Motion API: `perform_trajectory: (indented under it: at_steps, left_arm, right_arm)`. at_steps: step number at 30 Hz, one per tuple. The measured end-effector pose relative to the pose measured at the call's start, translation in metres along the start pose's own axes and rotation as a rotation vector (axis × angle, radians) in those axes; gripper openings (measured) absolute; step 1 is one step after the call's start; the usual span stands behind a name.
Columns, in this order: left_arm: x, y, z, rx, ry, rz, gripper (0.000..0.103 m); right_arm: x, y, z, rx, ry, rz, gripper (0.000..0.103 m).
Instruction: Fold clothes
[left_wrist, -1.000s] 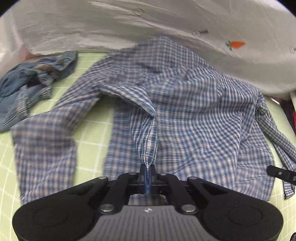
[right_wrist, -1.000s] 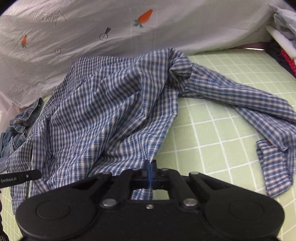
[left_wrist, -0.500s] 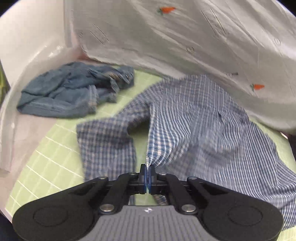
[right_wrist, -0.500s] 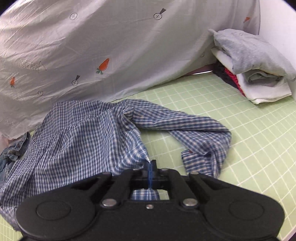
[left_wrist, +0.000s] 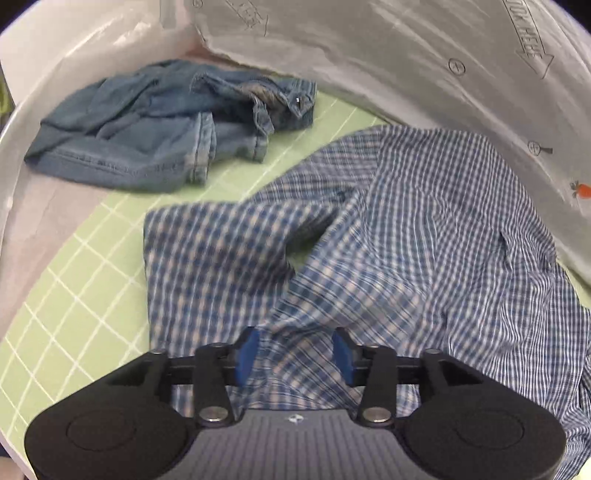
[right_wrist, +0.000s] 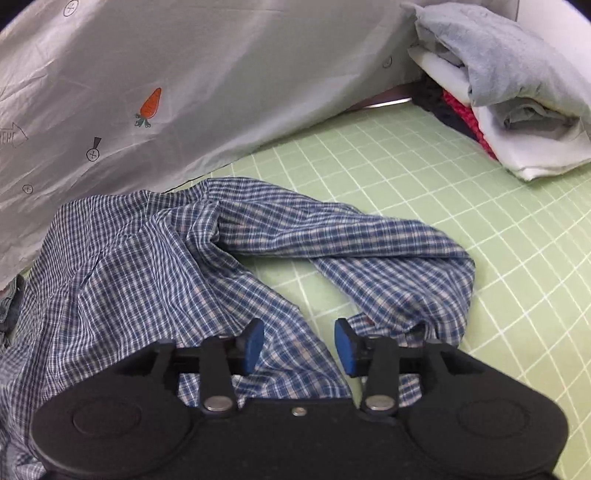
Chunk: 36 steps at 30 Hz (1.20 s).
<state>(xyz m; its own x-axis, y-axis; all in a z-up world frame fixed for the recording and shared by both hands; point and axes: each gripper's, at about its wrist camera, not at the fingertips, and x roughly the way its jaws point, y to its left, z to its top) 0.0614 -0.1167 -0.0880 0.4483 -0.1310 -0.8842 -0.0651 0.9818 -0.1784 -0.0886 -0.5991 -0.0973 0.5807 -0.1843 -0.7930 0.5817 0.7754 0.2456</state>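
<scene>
The left gripper (left_wrist: 295, 352) points down at the table with its two blue pads apart and its jaws opening. Blue checked cloth lies in the gap between the pads, and neither pad presses on it. The right gripper (right_wrist: 299, 345) is in the same state: jaws opening, pads apart, checked cloth lying loose below the gap.

The cloth belongs to one blue-and-white checked shirt (left_wrist: 424, 229), which lies spread but rumpled on a pale green gridded mat (right_wrist: 461, 206). Its body is bunched between the two grippers. One sleeve (right_wrist: 332, 236) loops out to the right and doubles back on itself, its cuff just beside the right gripper. The other sleeve (left_wrist: 207, 258) lies flatter, on the left.

The step in hand appears to be letting go of the shirt so it settles flat before any fold. To do it well, both grippers probably need to lift clear without dragging the cloth, then take new holds, most likely at the looped sleeve, which needs straightening first. Smoothing the bunched body would help the folds lie even.

Counted: two grippers, one checked shirt, and one crumpled denim garment (left_wrist: 155, 125) lying well apart at the far left of the mat. One stack of folded clothes (right_wrist: 509, 96) sits at the far right corner, with grey, white, red and dark layers; their exact number cannot be told. One white sheet printed with small carrots (right_wrist: 221, 74) hangs behind everything.
</scene>
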Motion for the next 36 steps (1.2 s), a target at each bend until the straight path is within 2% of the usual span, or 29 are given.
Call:
perform_trajectory:
  at_steps: [2,6,10,11,13,15,17,18,19,20,25,31,33,36]
  left_arm:
    - [-0.003,0.000,-0.012,0.020,0.004,-0.002,0.077]
    - [-0.004,0.008,-0.035,-0.003,0.045,0.038,0.079]
    - [-0.010,0.020,-0.050,-0.075,0.071,0.003,0.079]
    - [-0.013,0.021,-0.051,-0.084,0.063,-0.004,0.079]
    - [-0.017,0.021,-0.054,-0.090,0.052,-0.029,0.079]
    - [-0.020,0.021,-0.057,-0.093,0.045,-0.059,0.075]
    - [-0.022,0.020,-0.061,-0.095,0.045,-0.093,0.052]
    - [-0.021,0.020,-0.062,-0.099,0.047,-0.111,0.045]
    - [-0.022,0.021,-0.064,-0.099,0.050,-0.123,0.020]
    - [-0.023,0.022,-0.066,-0.098,0.053,-0.133,0.003]
    - [-0.050,0.036,-0.070,-0.091,0.006,-0.184,0.001]
    - [-0.087,0.070,-0.066,-0.162,-0.046,-0.222,0.001]
    - [-0.090,0.077,-0.066,-0.161,-0.054,-0.204,0.001]
    - [-0.080,0.082,-0.069,-0.142,-0.031,-0.128,0.002]
  right_arm:
    - [0.003,-0.006,-0.008,0.027,0.028,0.022,0.059]
    - [0.007,-0.010,-0.025,-0.002,0.064,-0.037,0.064]
    - [0.010,-0.019,-0.033,0.026,0.089,-0.007,0.065]
    - [0.011,-0.020,-0.036,0.033,0.098,0.002,0.062]
    - [0.013,-0.022,-0.040,0.032,0.124,0.002,0.046]
    - [0.013,-0.019,-0.045,-0.009,0.131,-0.019,0.023]
    - [0.008,-0.017,-0.049,-0.052,0.113,-0.026,0.011]
    - [0.002,-0.017,-0.051,-0.056,0.090,-0.024,0.004]
    - [-0.005,-0.018,-0.053,-0.058,0.065,-0.022,0.003]
    - [-0.011,-0.020,-0.055,-0.057,0.049,-0.022,0.002]
    - [-0.042,-0.040,-0.064,-0.026,0.005,-0.016,0.001]
    - [-0.091,-0.057,-0.072,0.009,-0.080,-0.031,0.001]
    - [-0.099,-0.062,-0.076,0.045,-0.068,-0.009,0.001]
    - [-0.102,-0.061,-0.086,0.047,-0.025,0.004,0.001]
